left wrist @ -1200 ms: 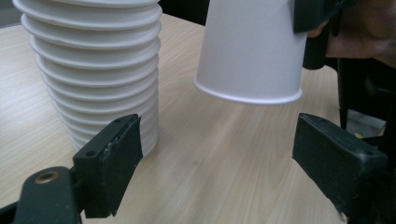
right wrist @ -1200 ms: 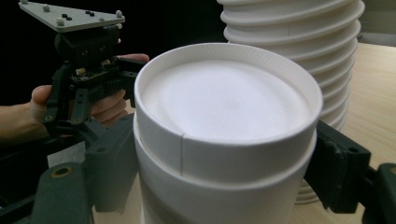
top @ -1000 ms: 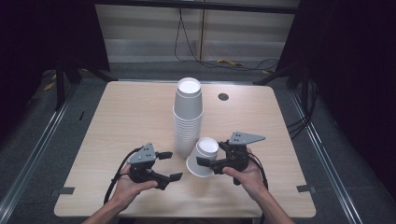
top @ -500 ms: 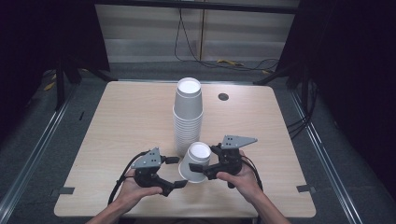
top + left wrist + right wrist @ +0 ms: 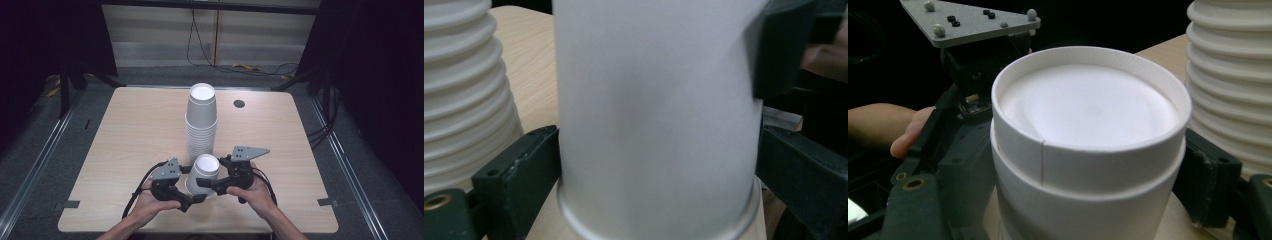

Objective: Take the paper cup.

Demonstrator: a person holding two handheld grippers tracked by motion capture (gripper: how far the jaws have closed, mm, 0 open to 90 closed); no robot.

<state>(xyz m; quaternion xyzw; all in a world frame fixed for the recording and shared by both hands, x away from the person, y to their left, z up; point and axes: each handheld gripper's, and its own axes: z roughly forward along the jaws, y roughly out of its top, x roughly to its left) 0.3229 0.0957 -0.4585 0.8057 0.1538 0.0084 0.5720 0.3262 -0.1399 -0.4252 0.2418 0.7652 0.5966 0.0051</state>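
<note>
Upside-down paper cup (image 5: 202,172) stands at table's (image 5: 125,145) near edge, axis vertical, just before tall cup stack (image 5: 201,122). Left gripper (image 5: 192,199) clamps low near rim; right gripper (image 5: 206,183) clamps higher. Cup sits squarely between both, equally near.

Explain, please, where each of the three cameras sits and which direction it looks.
High view: above the table's near edge, facing forward and down; both forearms and grippers show.
Left gripper view: on the left gripper, facing the upside-down cup; its black jaws flank it.
Right gripper view: on the right gripper, facing the cup's base; its jaws flank it.
Shared: this cup and the cup stack.
</note>
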